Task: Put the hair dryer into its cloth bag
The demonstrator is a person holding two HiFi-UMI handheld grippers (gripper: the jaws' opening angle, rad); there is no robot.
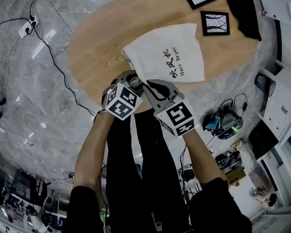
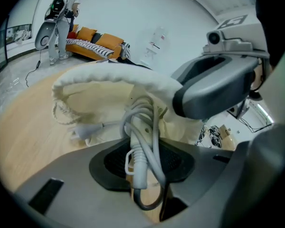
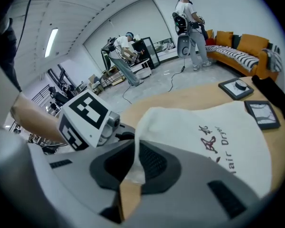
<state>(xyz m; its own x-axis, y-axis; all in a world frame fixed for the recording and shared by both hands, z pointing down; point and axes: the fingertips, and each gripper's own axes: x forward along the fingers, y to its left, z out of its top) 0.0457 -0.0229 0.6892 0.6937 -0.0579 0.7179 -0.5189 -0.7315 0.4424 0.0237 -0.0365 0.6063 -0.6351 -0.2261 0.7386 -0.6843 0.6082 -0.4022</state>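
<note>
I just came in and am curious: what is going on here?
A person works with two grippers at the mouth of a white cloth bag on the wooden table. The right gripper pinches the bag's rim; the left gripper holds the bundled white cord at the opening. The dryer itself does not show.

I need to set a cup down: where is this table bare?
Bare wood left of the bag, across the table's left half, and a strip beyond the bag, left of the frames. Crowded: the far right, with frames and black cloth, and the bag's mouth.

Matt cloth bag (image 1: 169, 52), smooth wooden table (image 1: 104, 38)
</note>
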